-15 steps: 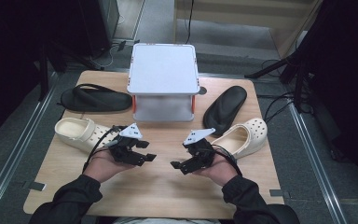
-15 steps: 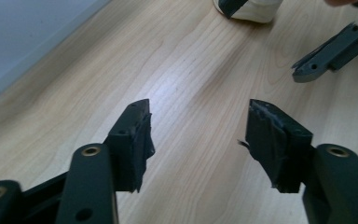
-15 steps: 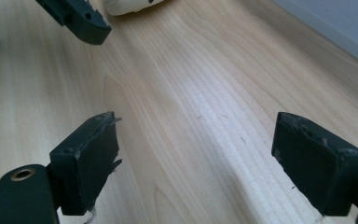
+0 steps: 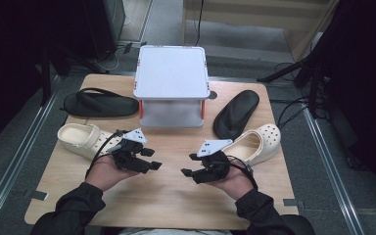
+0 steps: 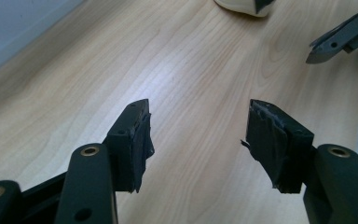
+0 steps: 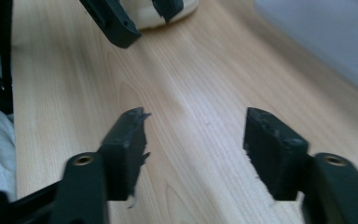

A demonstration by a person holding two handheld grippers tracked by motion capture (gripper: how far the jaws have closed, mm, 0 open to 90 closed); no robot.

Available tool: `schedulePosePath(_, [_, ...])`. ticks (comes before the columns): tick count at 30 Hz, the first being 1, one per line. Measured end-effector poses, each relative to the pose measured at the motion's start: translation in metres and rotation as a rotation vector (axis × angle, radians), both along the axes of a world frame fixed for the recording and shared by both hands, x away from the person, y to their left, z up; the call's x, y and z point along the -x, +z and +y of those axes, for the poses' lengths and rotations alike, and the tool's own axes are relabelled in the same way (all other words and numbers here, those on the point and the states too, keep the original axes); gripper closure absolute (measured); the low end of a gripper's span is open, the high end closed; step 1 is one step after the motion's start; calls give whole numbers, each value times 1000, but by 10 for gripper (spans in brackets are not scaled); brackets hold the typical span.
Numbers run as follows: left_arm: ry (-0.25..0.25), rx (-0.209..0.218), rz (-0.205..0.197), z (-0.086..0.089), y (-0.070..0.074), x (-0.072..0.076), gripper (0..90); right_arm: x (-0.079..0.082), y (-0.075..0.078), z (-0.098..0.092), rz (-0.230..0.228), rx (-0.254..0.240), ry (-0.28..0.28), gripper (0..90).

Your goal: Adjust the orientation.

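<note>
Nothing has moved: our left hand-held gripper [image 4: 152,159] and right hand-held gripper [image 4: 190,165] hover wide, empty, mid-counter. Cream clogs [image 4: 81,138] [image 4: 254,143] sit toward the left and right edges; next, we likely reach outward.

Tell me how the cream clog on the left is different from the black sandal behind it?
The cream clog is pale and tall, with a closed, rounded top dotted with holes; the black flip-flop sandal is dark, flat and open, with thin straps. The clog lies nearer the person, right by the left gripper; the sandal lies farther back, beside the white stand. Both lie sideways on the wooden table.
</note>
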State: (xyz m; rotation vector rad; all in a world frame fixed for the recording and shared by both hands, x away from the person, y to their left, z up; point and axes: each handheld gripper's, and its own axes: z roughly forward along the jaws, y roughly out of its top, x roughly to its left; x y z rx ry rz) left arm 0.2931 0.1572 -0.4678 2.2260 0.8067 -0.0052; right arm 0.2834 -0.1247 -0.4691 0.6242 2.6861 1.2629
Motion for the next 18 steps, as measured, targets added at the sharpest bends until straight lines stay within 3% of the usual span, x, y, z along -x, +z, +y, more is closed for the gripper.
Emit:
schedulePosePath(4, [-17, -19, -32, 1, 1, 2, 435, 2, 3, -6, 16, -5, -4, 468])
schedulePosePath(8, [0, -36, -34, 5, 2, 1, 437, 1, -4, -12, 42, 36, -18, 507])
schedulePosePath(14, [21, -21, -35, 12, 5, -1, 426, -2, -7, -18, 73, 14, -23, 518])
schedulePosePath(18, [28, -49, -43, 12, 6, -1, 422, -6, -5, -20, 84, -11, -33, 525])
